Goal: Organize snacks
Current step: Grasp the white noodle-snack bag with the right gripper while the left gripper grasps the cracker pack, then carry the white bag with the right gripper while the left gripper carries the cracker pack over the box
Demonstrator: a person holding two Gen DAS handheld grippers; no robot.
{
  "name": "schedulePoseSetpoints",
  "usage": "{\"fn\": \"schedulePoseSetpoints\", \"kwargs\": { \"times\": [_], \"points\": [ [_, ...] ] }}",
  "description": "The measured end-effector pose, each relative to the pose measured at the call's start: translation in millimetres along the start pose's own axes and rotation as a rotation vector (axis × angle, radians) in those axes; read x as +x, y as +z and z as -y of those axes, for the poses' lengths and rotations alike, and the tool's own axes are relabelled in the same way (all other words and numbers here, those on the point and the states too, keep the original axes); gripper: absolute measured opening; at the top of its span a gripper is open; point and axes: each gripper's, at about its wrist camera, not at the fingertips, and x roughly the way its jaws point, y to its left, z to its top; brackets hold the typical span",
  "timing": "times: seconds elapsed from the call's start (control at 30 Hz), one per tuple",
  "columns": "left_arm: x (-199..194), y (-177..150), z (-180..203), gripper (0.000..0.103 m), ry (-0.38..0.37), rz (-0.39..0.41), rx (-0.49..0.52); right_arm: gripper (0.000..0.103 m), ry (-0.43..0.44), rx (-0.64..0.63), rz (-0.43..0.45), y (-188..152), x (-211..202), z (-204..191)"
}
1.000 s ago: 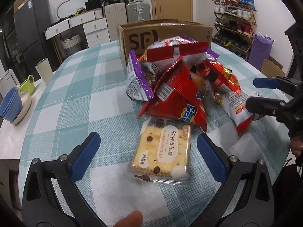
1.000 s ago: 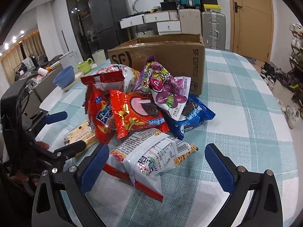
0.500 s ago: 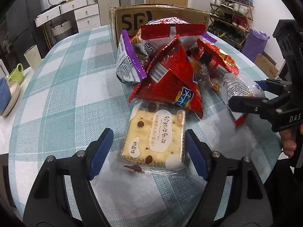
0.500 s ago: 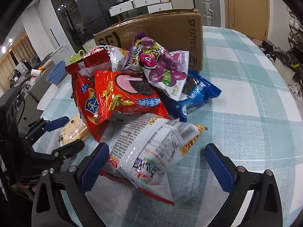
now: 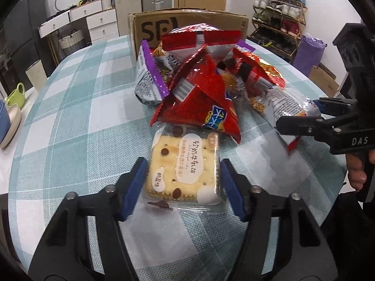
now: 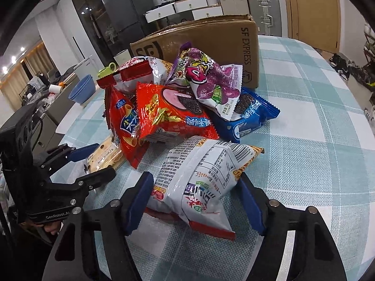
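A pile of snack bags lies on the checked tablecloth in front of a cardboard box (image 5: 187, 28). My left gripper (image 5: 182, 185) has its blue pads against both sides of a clear-wrapped cracker pack (image 5: 185, 164) that lies flat on the table, partly under a red bag (image 5: 201, 103). My right gripper (image 6: 196, 199) has closed in around a white noodle-snack bag (image 6: 201, 171), its pads touching the bag's sides. The right gripper also shows in the left wrist view (image 5: 302, 114), and the left gripper in the right wrist view (image 6: 93, 161).
The pile holds a red cookie bag (image 6: 171, 114), a purple bag (image 6: 206, 79) and a blue cookie bag (image 6: 248, 117). The cardboard box (image 6: 211, 39) stands open behind them. Blue bowls (image 6: 82, 91) and a green cup (image 5: 15, 93) sit on a side counter at the left.
Both grippers have moved forward and narrowed. The left one has closed onto the cracker pack; the right one has closed onto the white bag.
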Motion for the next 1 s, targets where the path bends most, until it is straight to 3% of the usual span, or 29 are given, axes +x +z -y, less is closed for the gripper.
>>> {"fn": "schedulePoseSetpoints", "kwargs": {
  "times": [0.67, 1.0],
  "points": [
    [-25.3, -11.6, 7.3, 0.055, 0.002, 0.059, -0.02, 0.05, 0.042, -0.001, 0.095, -14.8, -30.7, 18.6],
    [-42.1, -12.4, 4.7, 0.055, 0.004, 0.107, -0.041, 0.049, 0.065, -0.039, 0.173, -15.6, -55.1, 16.2]
  ]
}}
